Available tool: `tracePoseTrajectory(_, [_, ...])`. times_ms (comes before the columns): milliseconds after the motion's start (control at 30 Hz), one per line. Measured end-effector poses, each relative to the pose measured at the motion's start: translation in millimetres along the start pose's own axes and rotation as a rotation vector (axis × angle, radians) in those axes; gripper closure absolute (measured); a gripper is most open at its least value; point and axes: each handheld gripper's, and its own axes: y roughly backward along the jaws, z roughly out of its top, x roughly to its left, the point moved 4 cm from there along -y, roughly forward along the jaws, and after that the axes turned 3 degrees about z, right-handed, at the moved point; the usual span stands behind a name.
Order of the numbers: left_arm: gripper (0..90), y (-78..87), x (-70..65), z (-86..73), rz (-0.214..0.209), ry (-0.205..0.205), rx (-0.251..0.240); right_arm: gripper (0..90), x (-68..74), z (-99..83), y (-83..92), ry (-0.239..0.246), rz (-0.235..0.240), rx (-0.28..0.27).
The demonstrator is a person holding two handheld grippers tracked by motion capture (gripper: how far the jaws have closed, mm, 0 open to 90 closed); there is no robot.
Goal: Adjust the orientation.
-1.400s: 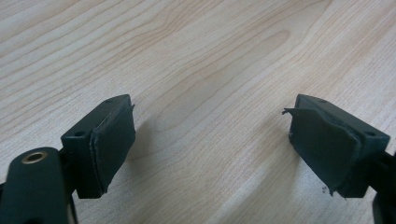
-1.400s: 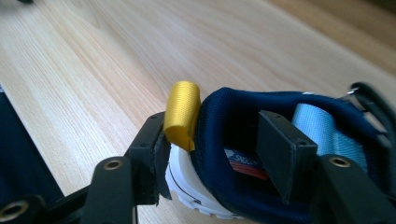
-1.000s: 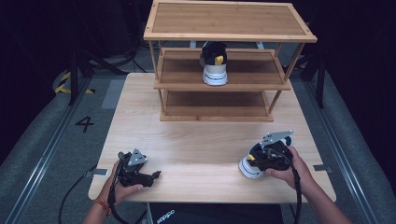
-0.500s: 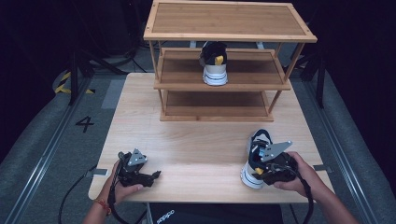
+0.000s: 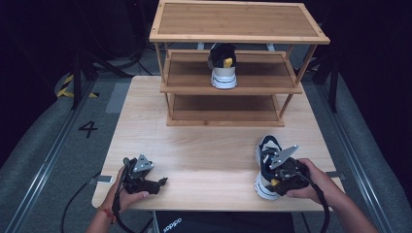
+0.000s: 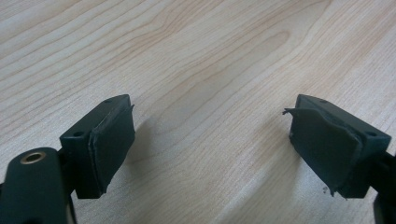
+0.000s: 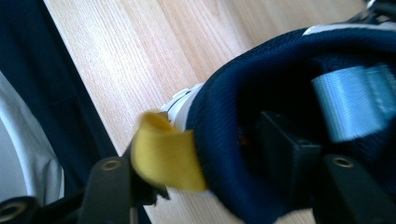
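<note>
Two matching sneakers in the high view: one (image 5: 222,68) upright on the middle shelf of a three-tier wooden rack (image 5: 240,38) at the far side of a pale wooden table (image 5: 209,153), the other, a navy-and-white sneaker (image 5: 266,161), upright on the table's near right part, toe toward the rack. Right gripper (image 5: 284,177) over that sneaker's heel end, in the person's right hand (image 5: 318,184) at the near right edge. Left gripper (image 5: 156,183) in the left hand (image 5: 127,193) at the near left edge, low over bare wood, pointing right, well apart from the sneaker. In the left gripper view, both black jaws spread wide with nothing between, the torn pads (image 6: 112,144) just above the table's grain (image 6: 205,60). In the right gripper view, very close and partly blurred, the sneaker's navy mesh heel collar (image 7: 224,154) straddled by the jaws: one jaw outside beside the yellow heel tab (image 7: 166,156), the other down inside the shoe's opening, near a light blue strap (image 7: 352,100). Jaws about half spread and just opened further, the collar wall between them; too blurred to tell whether the pads touch the fabric. Light table wood (image 7: 116,56) at upper left of that view, dark floor beyond the table edge.
</note>
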Motion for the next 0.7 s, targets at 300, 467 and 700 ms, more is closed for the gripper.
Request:
tracePoseTrajectory(300, [14.5,0.1,0.1,0.1,0.0,-0.002,0.0,61.9,-3.0,-0.3,-1.8,-0.004,0.098,0.0])
tracePoseTrajectory(467, [14.5,-0.3,0.1,0.2,0.0,-0.001,-0.004,69.6,-1.9,0.5,1.7,0.062,0.099,0.04])
tracePoseTrajectory(700, [14.5,-0.3,1.1,0.5,0.003,-0.012,-0.002,70.5,-3.8,-2.1,5.5,0.114,0.077,0.076])
